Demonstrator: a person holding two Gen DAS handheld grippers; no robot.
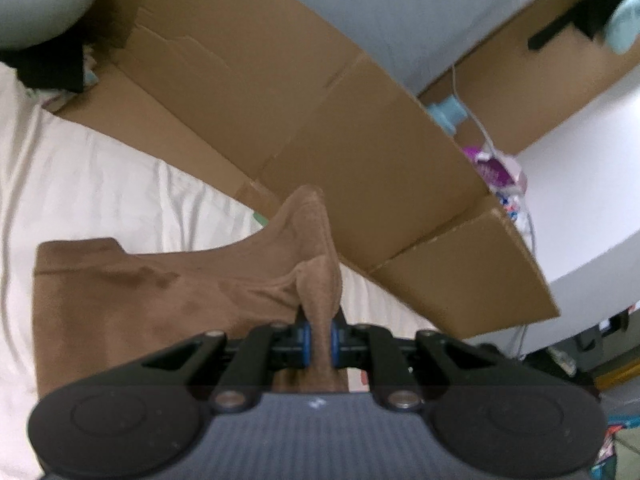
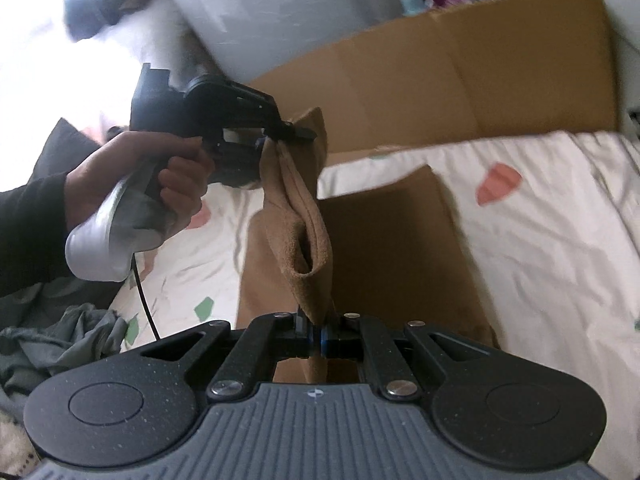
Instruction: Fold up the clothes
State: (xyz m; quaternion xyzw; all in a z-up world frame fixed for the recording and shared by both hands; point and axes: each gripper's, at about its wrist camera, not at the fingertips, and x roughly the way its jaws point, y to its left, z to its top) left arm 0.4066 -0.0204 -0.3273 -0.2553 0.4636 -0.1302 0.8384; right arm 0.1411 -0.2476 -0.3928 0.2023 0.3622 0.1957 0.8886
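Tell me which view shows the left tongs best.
The right wrist view: it shows the left tongs whole from the side, with the hand on the grip and the brown garment hanging from them. The left wrist view shows only their own linkage and pads, shut on a bunched fold of the garment.

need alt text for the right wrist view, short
The right hand-held gripper, shut on an edge of a brown garment, shares the cloth with the left hand-held gripper, held in a hand and pinching another part higher up. Below lie a white patterned bedsheet and cardboard boxes.
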